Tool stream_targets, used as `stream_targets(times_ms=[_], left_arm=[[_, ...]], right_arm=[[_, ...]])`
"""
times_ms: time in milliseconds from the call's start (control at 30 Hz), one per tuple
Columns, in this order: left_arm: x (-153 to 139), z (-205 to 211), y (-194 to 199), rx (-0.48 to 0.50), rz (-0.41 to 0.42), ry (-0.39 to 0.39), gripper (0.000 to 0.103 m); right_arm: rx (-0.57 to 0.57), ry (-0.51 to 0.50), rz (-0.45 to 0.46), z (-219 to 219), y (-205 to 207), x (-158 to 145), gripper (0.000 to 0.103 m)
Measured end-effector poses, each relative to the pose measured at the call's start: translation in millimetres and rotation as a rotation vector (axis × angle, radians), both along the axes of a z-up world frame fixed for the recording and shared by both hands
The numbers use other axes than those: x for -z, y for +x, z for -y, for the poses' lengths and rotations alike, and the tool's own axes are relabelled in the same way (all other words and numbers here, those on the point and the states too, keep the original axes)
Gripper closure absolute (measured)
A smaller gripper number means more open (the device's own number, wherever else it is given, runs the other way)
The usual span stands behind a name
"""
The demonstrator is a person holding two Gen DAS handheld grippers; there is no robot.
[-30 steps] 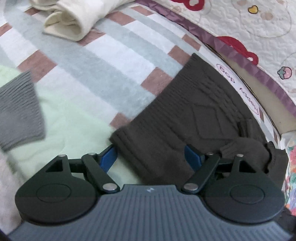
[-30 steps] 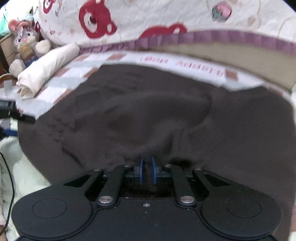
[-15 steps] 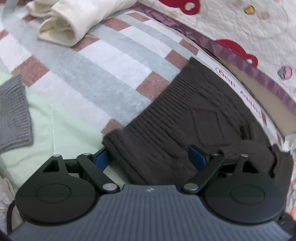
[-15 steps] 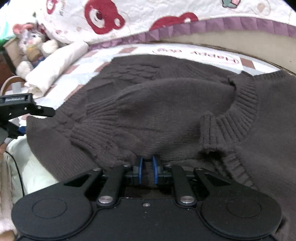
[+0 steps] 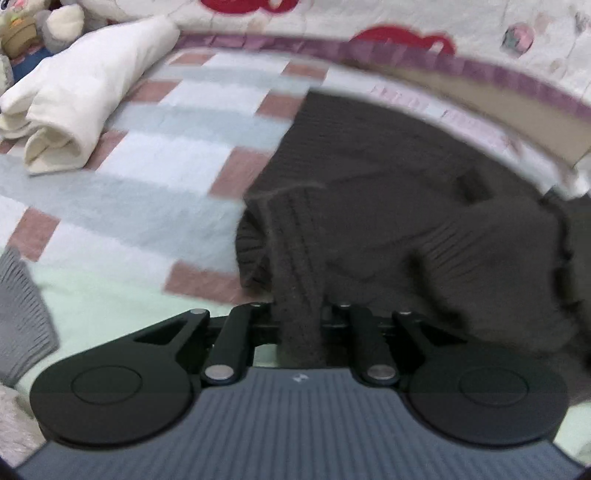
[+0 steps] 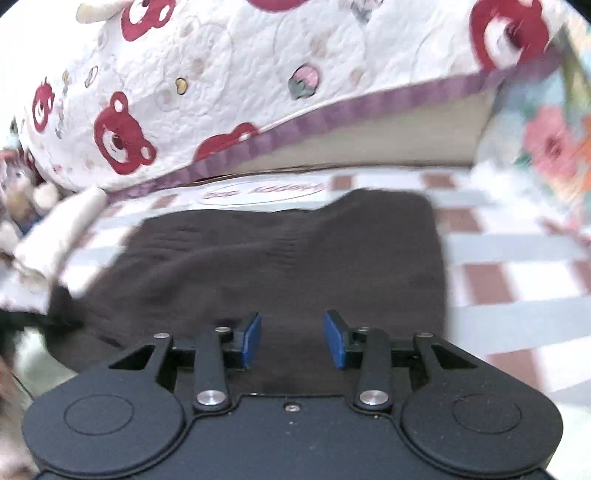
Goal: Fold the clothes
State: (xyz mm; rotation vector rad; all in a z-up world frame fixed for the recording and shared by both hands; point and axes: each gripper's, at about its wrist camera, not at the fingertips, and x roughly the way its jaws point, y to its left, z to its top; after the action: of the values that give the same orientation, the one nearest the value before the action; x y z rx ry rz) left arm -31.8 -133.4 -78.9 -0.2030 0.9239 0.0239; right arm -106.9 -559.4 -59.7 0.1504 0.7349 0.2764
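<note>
A dark brown knit sweater (image 5: 388,206) lies on the checked blanket (image 5: 159,192). My left gripper (image 5: 300,321) is shut on the sweater's ribbed hem, and a bunched strip of knit runs down between its fingers. In the right wrist view the same sweater (image 6: 280,258) is spread flat ahead. My right gripper (image 6: 293,341) stands open just above the cloth, blue pads (image 6: 253,339) apart, with nothing between them.
A rolled cream garment (image 5: 85,99) lies at the far left by a plush toy (image 5: 40,26). A grey knit piece (image 5: 22,317) rests on pale green cloth (image 5: 110,295) near me. A bear-print quilt (image 6: 221,92) rises behind the sweater.
My left gripper went from open around the hem to shut on it, lifting the hem. My right gripper let go of the sweater, opened, and the sweater now lies flatter.
</note>
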Motion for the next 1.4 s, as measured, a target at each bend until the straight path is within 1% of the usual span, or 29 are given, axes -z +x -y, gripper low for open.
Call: stream_targets(times_ms=[67,167,233,333,433,500,567,600,700,767,800,833,933,967,1033,1067,1100,1133,1167,1200,1267,1300,1333,1400], left_arm=[[-16,12,4,0.042,0.054,-0.024,0.092],[-50,43,17,0.137,0.158,-0.053,0.093],[-77,78,29,0.237,0.212,-0.04,0.094],[-120,154,31,0.454,0.321,-0.019,0.096],[-142,239,3,0.72,0.421,-0.014,0.096],[-119,279,-20,0.855,0.346,-0.083,0.096],[-95,317,-43,0.985,0.267,-0.152,0.096],[-76,326,-50,1.011,0.201,-0.177,0.096],[-28,333,-42,0.942,-0.041,-0.239,0.096],[-20,327,-34,0.899,-0.028,-0.197,0.096],[-20,323,-33,0.895,-0.008,-0.177,0.096],[-22,318,-31,0.891,-0.004,-0.181,0.096],[-25,308,-23,0.872,-0.029,-0.246,0.095],[-24,309,-21,0.869,-0.032,-0.254,0.095],[-27,306,-18,0.866,-0.013,-0.27,0.093],[-28,305,-17,0.858,-0.019,-0.291,0.092],[-29,304,-16,0.85,-0.025,-0.312,0.086],[-31,303,-15,0.841,-0.033,-0.334,0.075],[-35,300,-16,0.828,-0.057,-0.374,0.072],[-39,299,-19,0.826,-0.057,-0.411,0.067],[-53,287,-26,0.83,-0.011,-0.448,0.06],[-58,284,-29,0.817,0.02,-0.444,0.054],[-63,276,-32,0.792,0.055,-0.427,0.052],[-66,261,-29,0.739,0.106,-0.349,0.051]], right_arm=[[0.008,-0.032,0.013,16,-12,4,0.05],[0.021,-0.079,0.032,40,-30,9,0.05],[0.031,-0.039,0.016,48,-33,20,0.05],[0.027,0.011,0.013,55,-37,33,0.05],[0.034,0.083,0.032,57,-40,46,0.048],[0.072,0.14,0.036,60,-41,56,0.046],[0.083,0.154,0.044,61,-44,56,0.046],[0.075,0.148,0.045,63,-47,54,0.046],[0.063,0.134,0.066,70,-58,53,0.046],[0.064,0.148,0.069,77,-64,59,0.046],[0.068,0.156,0.067,80,-67,62,0.046],[0.081,0.174,0.075,83,-70,62,0.046],[0.132,0.245,0.077,88,-76,61,0.046],[0.152,0.269,0.075,90,-77,62,0.046],[0.191,0.318,0.07,93,-80,63,0.046],[0.21,0.342,0.068,94,-81,63,0.046],[0.232,0.365,0.069,97,-83,64,0.046],[0.254,0.385,0.067,100,-84,65,0.046],[0.271,0.395,0.063,101,-86,66,0.046],[0.276,0.399,0.058,102,-87,66,0.046],[0.274,0.402,0.055,103,-90,65,0.046],[0.266,0.396,0.056,102,-92,64,0.045],[0.257,0.391,0.057,101,-94,63,0.045],[0.233,0.382,0.06,97,-98,59,0.045]])
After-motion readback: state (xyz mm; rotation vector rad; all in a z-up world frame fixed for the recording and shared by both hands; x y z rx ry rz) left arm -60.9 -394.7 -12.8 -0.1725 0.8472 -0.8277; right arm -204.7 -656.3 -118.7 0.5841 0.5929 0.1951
